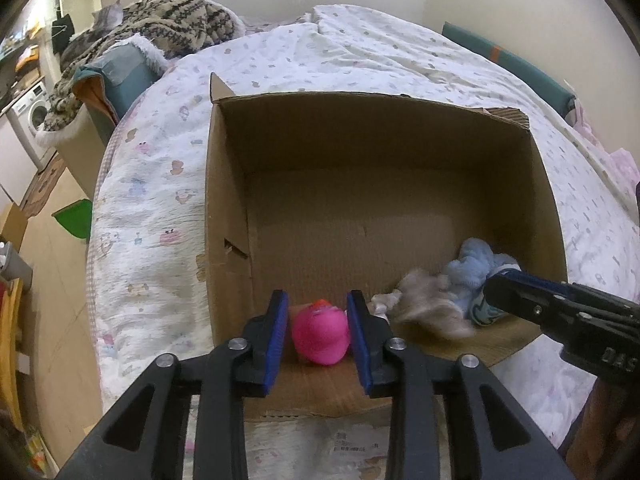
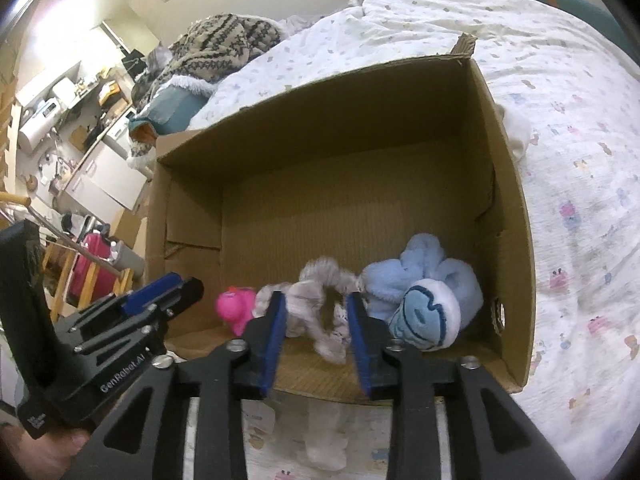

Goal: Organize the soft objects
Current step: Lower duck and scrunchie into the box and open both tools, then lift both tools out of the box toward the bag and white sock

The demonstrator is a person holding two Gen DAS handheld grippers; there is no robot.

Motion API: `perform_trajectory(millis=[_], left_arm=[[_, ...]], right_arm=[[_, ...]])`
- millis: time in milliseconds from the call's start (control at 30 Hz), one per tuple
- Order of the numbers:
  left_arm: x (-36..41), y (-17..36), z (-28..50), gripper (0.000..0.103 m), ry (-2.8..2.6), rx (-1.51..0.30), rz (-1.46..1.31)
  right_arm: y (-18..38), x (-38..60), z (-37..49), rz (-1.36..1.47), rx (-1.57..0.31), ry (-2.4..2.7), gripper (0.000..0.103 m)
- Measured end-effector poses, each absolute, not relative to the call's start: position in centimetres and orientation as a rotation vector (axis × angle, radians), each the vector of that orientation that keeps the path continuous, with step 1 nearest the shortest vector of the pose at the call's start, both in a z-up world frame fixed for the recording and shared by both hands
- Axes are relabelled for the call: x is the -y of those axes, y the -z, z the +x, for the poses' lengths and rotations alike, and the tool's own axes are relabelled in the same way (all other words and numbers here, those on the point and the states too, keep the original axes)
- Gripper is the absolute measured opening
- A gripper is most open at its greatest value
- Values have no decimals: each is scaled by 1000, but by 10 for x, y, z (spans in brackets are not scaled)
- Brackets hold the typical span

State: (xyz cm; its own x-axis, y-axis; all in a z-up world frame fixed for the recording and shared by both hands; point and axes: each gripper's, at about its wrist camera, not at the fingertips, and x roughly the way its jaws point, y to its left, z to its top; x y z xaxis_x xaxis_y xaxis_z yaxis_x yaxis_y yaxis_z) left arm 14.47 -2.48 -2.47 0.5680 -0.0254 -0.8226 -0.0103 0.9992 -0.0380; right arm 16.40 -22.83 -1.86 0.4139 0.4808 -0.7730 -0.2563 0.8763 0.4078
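Note:
An open cardboard box (image 1: 228,216) lies on the bed. Inside near its front wall sit a pink soft toy (image 1: 320,334), a grey-beige fluffy cloth (image 1: 430,304) and a light blue plush (image 1: 472,270). My left gripper (image 1: 318,336) is open, its blue pads either side of the pink toy without squeezing it. In the right wrist view the box (image 2: 512,208) holds the pink toy (image 2: 236,308), the grey cloth (image 2: 320,288), blurred, and the blue plush (image 2: 424,296). My right gripper (image 2: 316,336) is open just above the grey cloth.
The box rests on a white patterned bedspread (image 1: 160,184). A knitted blanket pile (image 1: 168,24) lies at the bed's far left. A washing machine (image 1: 34,114) and a green object (image 1: 74,218) are on the floor side at left. A teal headboard (image 1: 516,66) lines the wall.

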Motion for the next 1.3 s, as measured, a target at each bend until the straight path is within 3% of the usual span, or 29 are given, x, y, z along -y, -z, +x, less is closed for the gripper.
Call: perform_trajectory(millis=[33, 133, 167, 1300], left_arm=[[25, 24, 144, 41, 7, -961, -38], [26, 19, 142, 60, -1, -939, -36], [26, 18, 141, 61, -2, -933, -37], [14, -4, 85, 62, -27, -951, -95]], right_arm=[[17, 230, 163, 249, -1033, -467, 69], [13, 233, 162, 248, -1006, -453, 71], [13, 233, 163, 246, -1011, -453, 71], [-9, 250, 115, 229, -1021, -435, 71]])
